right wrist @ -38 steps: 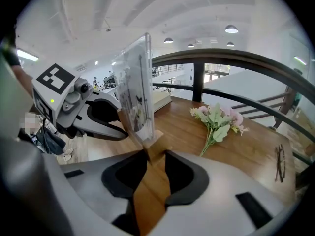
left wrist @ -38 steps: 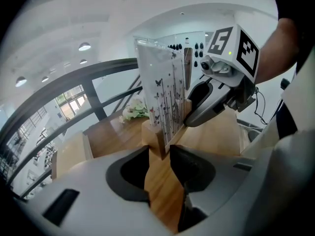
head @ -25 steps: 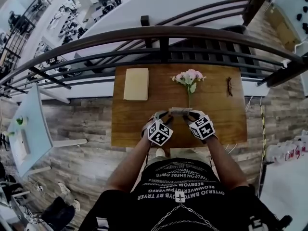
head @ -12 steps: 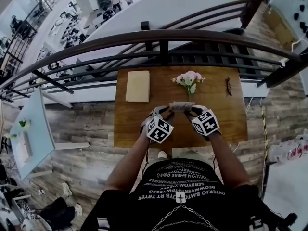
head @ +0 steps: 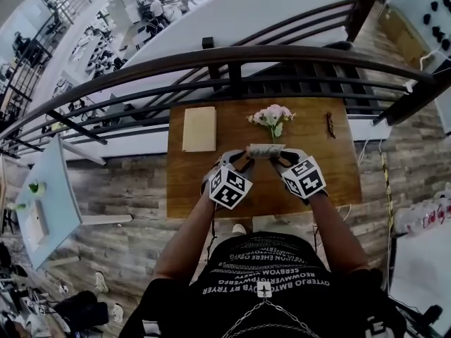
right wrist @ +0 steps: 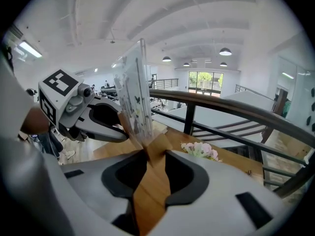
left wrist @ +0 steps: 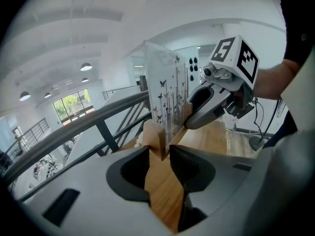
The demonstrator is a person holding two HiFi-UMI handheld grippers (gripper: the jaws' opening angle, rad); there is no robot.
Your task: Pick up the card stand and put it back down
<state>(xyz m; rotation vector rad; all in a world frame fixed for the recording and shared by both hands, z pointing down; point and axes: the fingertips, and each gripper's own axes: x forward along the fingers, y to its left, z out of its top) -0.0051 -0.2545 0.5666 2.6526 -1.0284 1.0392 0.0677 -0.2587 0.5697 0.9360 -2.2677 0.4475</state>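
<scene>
Left gripper (head: pixel 242 160) and right gripper (head: pixel 283 159) each clamp one end of the clear acrylic card stand (head: pixel 266 150) on its wooden base in the head view. They hold it over the brown wooden table (head: pixel 190 182), near a pink flower bunch (head: pixel 271 117). A tan flat book (head: pixel 199 128) lies well apart.

In the left gripper view, both jaws press the base's end, and the butterfly-printed panel stands upright.

In the right gripper view, the jaws pinch the opposite end, with the left gripper across.
</scene>
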